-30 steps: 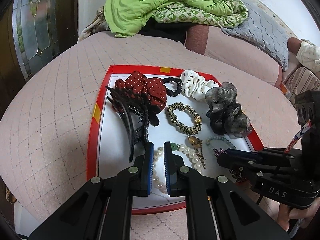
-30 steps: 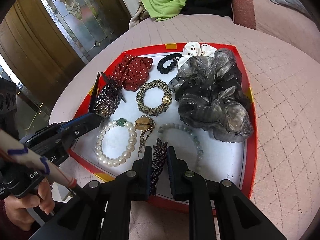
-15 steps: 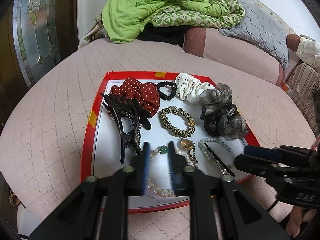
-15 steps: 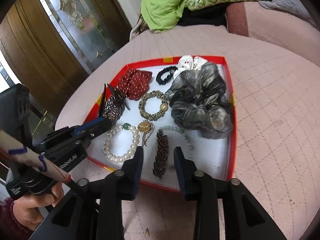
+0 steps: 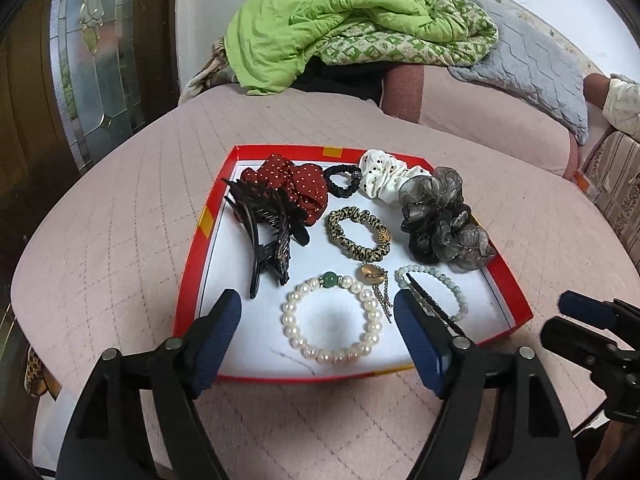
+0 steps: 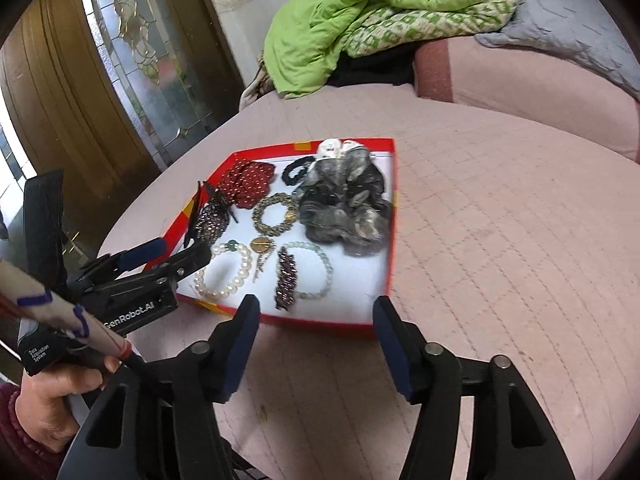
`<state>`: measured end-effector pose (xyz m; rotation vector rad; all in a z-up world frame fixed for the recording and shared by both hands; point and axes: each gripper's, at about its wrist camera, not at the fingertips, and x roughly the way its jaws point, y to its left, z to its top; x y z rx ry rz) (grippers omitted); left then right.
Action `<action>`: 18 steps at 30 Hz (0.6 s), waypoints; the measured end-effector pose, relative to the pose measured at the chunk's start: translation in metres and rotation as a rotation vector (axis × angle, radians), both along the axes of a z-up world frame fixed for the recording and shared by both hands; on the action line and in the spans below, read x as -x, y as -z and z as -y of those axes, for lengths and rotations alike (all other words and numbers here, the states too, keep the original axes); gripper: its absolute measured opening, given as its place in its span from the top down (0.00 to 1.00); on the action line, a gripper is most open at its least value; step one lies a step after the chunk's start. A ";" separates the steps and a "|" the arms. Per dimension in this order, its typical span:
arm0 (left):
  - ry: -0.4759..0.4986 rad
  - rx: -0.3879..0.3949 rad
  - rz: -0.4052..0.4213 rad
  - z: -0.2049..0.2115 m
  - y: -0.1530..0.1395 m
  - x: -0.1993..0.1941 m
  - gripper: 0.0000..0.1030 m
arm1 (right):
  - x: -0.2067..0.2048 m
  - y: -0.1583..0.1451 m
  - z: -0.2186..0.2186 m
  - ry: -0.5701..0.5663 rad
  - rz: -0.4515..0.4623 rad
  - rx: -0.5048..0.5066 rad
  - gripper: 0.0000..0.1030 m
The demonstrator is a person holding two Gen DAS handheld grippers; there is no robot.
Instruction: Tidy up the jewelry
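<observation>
Now both claws, left claw (image 5: 318, 316) and right claw (image 6: 316, 322), have just been opening; both stand wide, gripping nothing. Pearl bracelet (image 5: 331, 318) and dark barrette (image 6: 286, 280) lie inside the red tray (image 5: 188, 276) on the pink tabletop (image 5: 112, 240).

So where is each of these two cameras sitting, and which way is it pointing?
Left wrist view: sits on the left gripper, looking forward and down over its open fingers at the red tray and pearl bracelet; the right gripper shows at the right edge.
Right wrist view: sits on the right gripper, jaws open, facing the tray from its near right corner; the left gripper and the hand holding it show at left.
Both views share the tray, its jewelry and the green blanket.
</observation>
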<state>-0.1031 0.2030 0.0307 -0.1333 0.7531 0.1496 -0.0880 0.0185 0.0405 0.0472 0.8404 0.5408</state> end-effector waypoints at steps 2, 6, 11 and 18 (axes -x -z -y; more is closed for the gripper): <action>-0.013 -0.008 0.019 0.002 -0.004 0.007 0.19 | 0.008 -0.004 0.006 0.021 0.028 0.010 0.27; -0.040 -0.048 0.070 0.012 -0.016 0.027 0.10 | 0.027 -0.015 0.015 0.048 0.112 0.029 0.18; -0.095 -0.113 0.122 0.022 -0.032 0.054 0.04 | 0.055 -0.026 0.021 0.056 0.219 0.064 0.14; -0.168 -0.168 0.134 0.034 -0.047 0.088 0.00 | 0.079 -0.031 0.035 0.048 0.266 0.062 0.13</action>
